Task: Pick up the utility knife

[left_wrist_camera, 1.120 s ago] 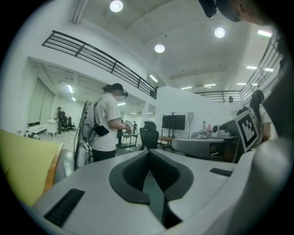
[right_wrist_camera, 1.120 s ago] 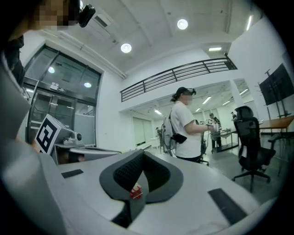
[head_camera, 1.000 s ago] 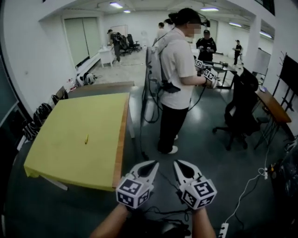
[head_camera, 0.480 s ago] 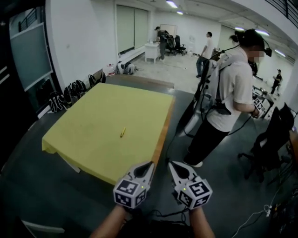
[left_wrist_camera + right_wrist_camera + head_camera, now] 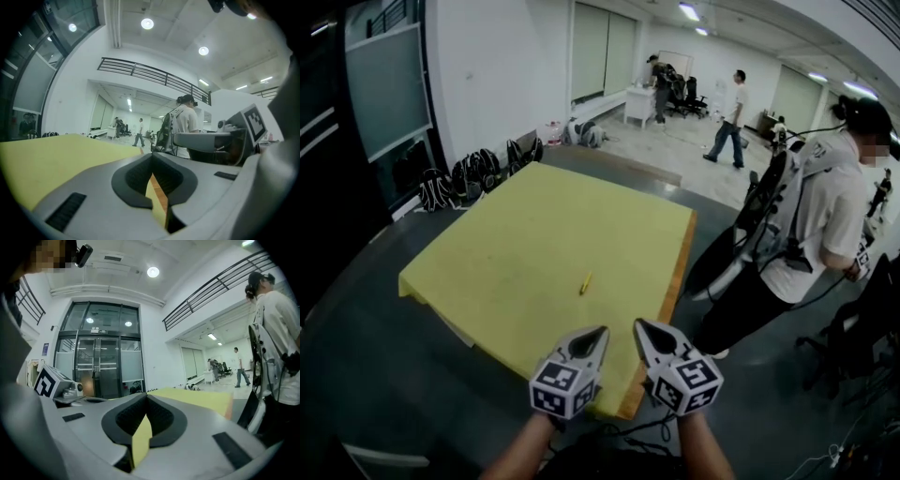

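Approach step, by judgement: utility knife [image 5: 585,282] not yet reached, lying on yellow table [image 5: 487,253] toward near edge, ahead of both tongs. Left gripper [image 5: 592,332] and right gripper [image 5: 643,324] clenched, empty. Next move: open one, lower over knife. Person [image 5: 811,234] stands beside table's right edge; path appears unobstructed.

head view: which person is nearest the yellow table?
The person in the white shirt wearing a dark backpack, standing beside the yellow-covered table's wooden edge. The walking person and the person by the white desk are far across the room.
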`<state>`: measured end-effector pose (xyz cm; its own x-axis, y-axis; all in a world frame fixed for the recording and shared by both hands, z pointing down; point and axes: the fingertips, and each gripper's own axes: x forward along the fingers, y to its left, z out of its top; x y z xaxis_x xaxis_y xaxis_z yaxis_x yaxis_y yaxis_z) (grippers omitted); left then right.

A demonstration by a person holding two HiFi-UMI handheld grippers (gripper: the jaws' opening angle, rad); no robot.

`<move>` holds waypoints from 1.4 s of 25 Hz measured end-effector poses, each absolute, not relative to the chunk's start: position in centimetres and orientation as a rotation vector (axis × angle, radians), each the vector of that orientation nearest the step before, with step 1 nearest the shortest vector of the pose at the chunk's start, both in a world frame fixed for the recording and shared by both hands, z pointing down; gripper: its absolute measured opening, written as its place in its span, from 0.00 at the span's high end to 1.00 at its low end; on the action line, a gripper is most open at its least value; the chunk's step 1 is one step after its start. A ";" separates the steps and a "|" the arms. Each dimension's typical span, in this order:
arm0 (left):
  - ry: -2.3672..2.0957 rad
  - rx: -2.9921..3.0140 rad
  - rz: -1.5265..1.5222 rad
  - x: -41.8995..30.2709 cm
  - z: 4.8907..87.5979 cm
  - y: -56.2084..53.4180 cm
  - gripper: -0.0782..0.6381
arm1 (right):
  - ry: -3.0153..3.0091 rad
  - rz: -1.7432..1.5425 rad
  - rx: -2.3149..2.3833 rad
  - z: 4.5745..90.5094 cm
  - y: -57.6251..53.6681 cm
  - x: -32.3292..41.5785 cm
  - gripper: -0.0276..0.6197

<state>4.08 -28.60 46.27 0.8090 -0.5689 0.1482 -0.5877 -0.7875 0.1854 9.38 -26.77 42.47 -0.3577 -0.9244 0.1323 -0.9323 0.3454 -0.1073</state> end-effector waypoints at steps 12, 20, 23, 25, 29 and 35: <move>-1.150 2.603 0.155 -1.9 49.6 -36.4 0.88 | -2.418 0.452 1.644 49.4 -38.9 5.8 0.91; -1.364 2.469 0.241 -3.3 53.3 -40.9 0.88 | -2.308 0.623 1.571 57.7 -47.1 7.2 0.76; -1.414 2.426 0.259 -3.9 54.1 -42.2 0.88 | -2.238 0.685 1.576 61.0 -49.7 7.5 0.73; -1.429 2.394 0.271 -4.0 54.8 -42.7 0.88 | -2.192 0.719 1.575 63.1 -51.0 7.8 0.72; -1.448 2.352 0.300 -3.9 56.4 -43.3 0.88 | -2.125 0.778 1.565 66.5 -53.2 8.2 0.72; -1.457 2.315 0.314 -3.4 58.2 -43.7 0.88 | -2.027 0.797 1.588 69.3 -54.8 8.7 0.72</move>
<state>-3.41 -43.69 58.15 0.4355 -0.8138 0.3849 -0.9001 -0.3859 0.2024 8.66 -54.82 69.27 -0.2421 -0.7152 0.6557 -0.9702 0.1737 -0.1687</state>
